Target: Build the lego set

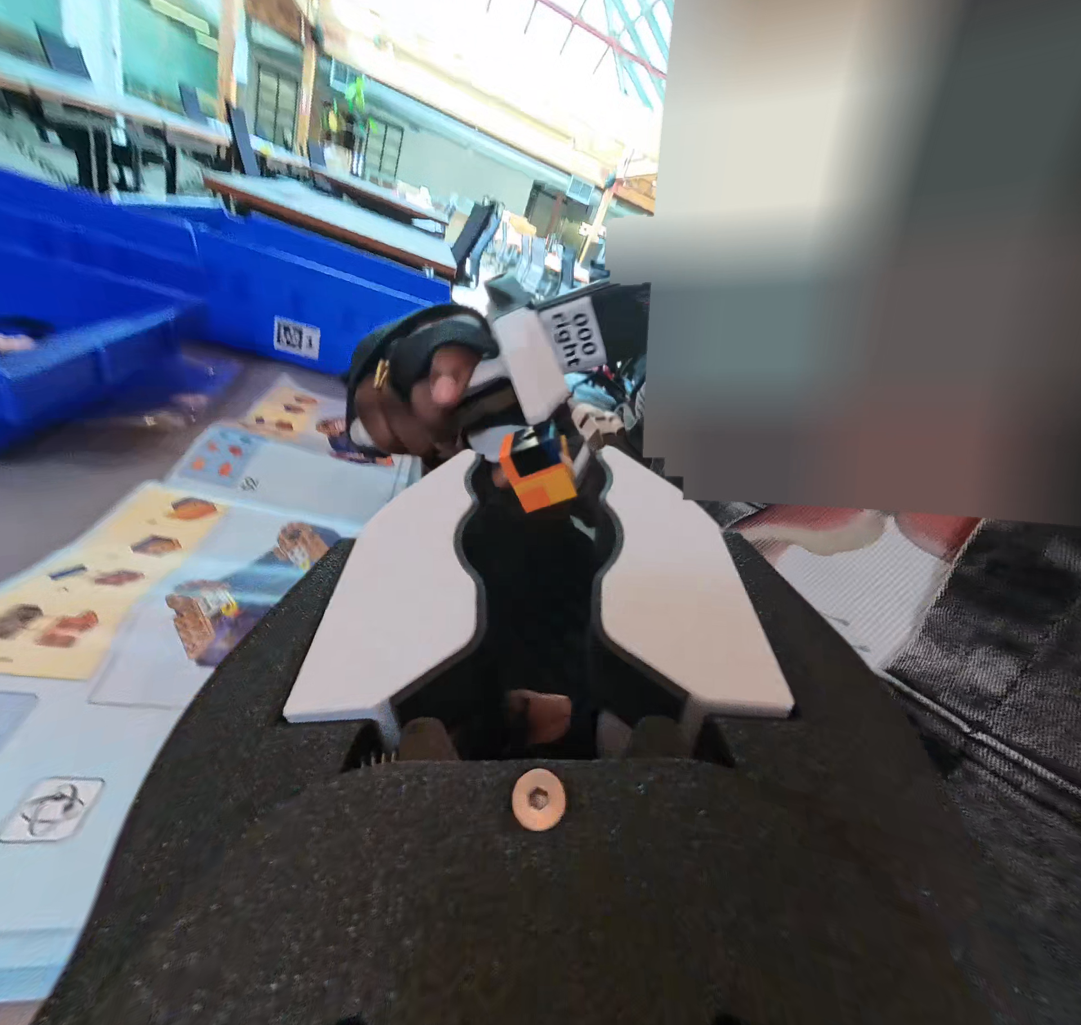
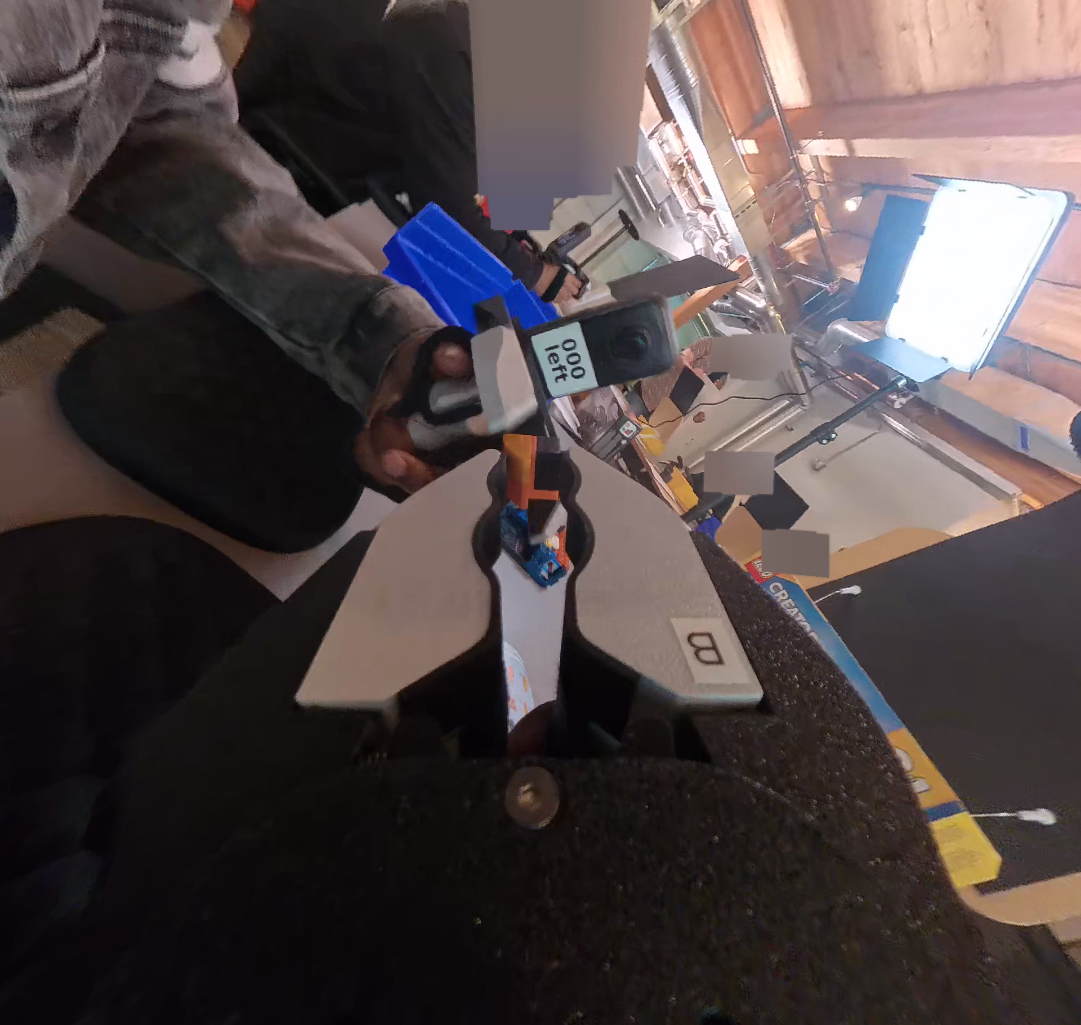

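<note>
Jaws of my right gripper [image 2: 533, 479] are pinching an orange-and-black brick model [image 1: 541, 479] in mid-air while my left gripper [image 1: 535, 464] is spreading around it, apparently about to clamp.

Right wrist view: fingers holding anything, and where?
Yes. Right gripper fingers pinch the orange-and-black brick assembly across its sides at the fingertips; the left gripper meets its far end.

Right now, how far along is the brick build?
Done: a small orange, black and blue brick assembly is already joined together. In hand: the right gripper clamps it, while the left gripper flanks it with gaps on both sides. Left: hard to tell. The instruction sheets lie open, and a blue brick piece sits apart below.
</note>
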The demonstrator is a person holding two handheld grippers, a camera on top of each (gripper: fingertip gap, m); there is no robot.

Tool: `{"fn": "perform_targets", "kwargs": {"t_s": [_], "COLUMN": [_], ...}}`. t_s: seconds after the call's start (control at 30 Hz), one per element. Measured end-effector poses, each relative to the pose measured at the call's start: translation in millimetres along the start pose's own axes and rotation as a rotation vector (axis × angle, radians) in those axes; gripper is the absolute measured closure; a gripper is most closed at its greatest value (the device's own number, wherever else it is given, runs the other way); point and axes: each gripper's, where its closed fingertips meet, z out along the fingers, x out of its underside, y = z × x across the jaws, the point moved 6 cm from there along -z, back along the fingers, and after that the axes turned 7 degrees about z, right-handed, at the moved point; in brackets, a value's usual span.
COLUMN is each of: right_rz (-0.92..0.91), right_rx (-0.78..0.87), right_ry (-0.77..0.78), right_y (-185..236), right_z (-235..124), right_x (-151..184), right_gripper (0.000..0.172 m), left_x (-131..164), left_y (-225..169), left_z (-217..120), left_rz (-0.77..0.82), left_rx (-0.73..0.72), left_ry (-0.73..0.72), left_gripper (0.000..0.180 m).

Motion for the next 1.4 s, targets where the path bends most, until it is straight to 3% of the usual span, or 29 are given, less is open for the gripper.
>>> {"fn": "perform_targets", "kwargs": {"t_s": [0.13,0.47,0.63,0.83,1.07,1.27,1.4], "right_rz": [-0.065,0.045,0.270,0.331,0.287,0.208,0.114], "right_rx": [-0.049,-0.008,0.194,0.318,0.359,0.436,0.448], "right_ry": [0.045,0.049,0.019,0.060,0.145,0.179,0.198], "right_y": [11.8,3.8,-24.7,-36.0,-35.2,-32.1,-28.1], "right_z": [6.1,4.6,-4.3,13.7,50.8,63.5,62.9], "right_x": [0.2,4.2,12.5,3.8,-11.9,-18.2,-16.3], "right_gripper": [0.155,0.155,0.132,0.130,0.132,0.136,0.148], "left_x": [1.4,0.7,-18.5,-30.2,-36.1,-33.6,-30.1], "left_y": [-1.6,8.4,24.1,12.9,-9.7,-15.7,-17.2], "left_z": [-0.1,-4.4,-20.4,-31.8,-34.3,-29.7,-26.6], "left_rz": [-0.093,-0.213,-0.319,-0.410,-0.386,-0.370,-0.398], "left_rx": [0.080,0.070,-0.094,-0.335,-0.439,-0.452,-0.415], "left_ry": [-0.016,-0.069,-0.319,-0.698,-1.092,-1.160,-1.149], "left_gripper": [0.156,0.164,0.163,0.164,0.163,0.163,0.163]}}
